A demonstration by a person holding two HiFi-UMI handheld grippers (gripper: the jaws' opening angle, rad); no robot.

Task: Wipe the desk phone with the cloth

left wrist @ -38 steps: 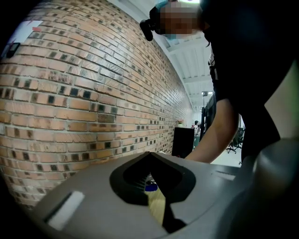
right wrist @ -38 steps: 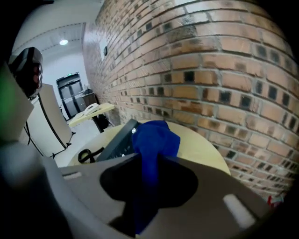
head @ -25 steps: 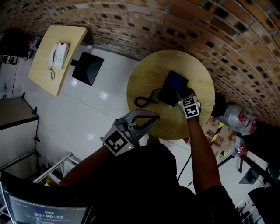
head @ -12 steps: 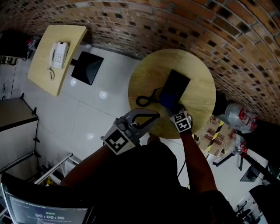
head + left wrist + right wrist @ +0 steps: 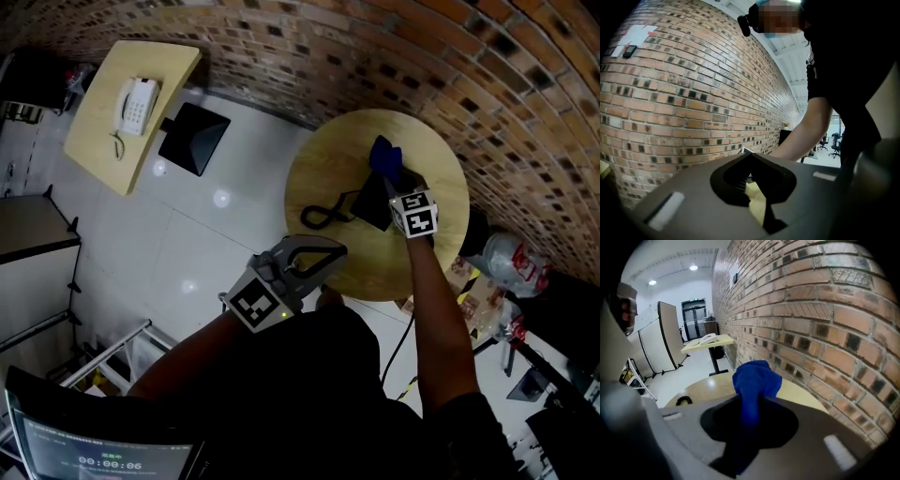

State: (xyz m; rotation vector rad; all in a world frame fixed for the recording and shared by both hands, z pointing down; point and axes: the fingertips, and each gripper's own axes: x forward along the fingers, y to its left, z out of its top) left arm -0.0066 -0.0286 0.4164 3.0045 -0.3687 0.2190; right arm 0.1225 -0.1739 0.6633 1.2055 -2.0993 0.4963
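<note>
A round bench (image 5: 319, 169) stands close against a brick wall (image 5: 394, 56), with open white floor (image 5: 216, 244) to its left. The black desk phone (image 5: 373, 202) lies near the bench's middle. The right claw (image 5: 394, 180) pinches a blue cloth (image 5: 382, 155) at the phone's far end. The left claw (image 5: 333, 251), tips together and empty, hovers at the near rim. Only the head view shows the phone; the right gripper view shows the bunched cloth with the bricks beside it.
</note>
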